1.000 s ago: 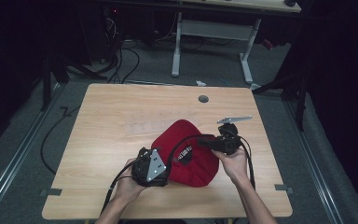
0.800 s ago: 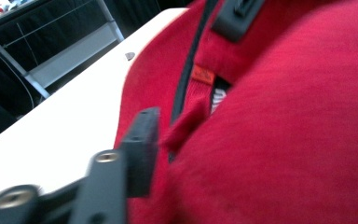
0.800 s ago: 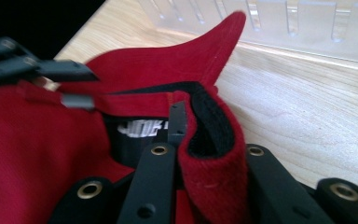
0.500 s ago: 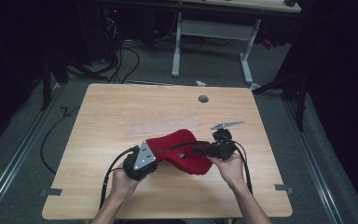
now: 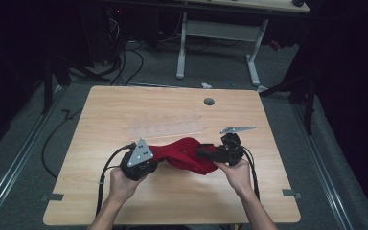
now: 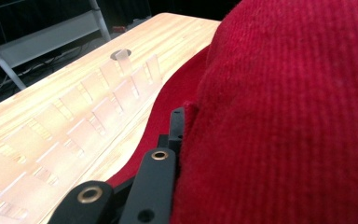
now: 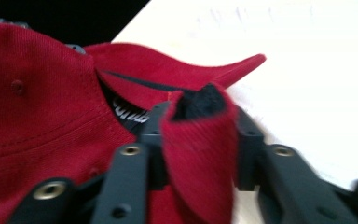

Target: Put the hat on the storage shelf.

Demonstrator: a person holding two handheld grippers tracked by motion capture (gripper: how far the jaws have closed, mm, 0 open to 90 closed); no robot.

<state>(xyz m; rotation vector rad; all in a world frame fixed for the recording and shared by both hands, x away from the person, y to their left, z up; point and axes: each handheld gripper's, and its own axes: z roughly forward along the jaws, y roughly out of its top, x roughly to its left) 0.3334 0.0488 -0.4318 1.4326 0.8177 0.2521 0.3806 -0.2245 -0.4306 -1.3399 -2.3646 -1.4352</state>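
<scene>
While level, grippers (image 5: 182, 157) on red cap (image 5: 187, 154)

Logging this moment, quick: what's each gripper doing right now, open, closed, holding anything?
Left gripper: closed on the red cap, pinching its edge.
Right gripper: closed on the red cap, a fold of fabric between its fingers.

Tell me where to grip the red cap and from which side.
Grip the red cap by its fabric edge, coming in low from either end, as the left gripper and right gripper do. Its crown is soft and collapsed; the thin rim folds between jaws, as the right gripper view shows.
</scene>
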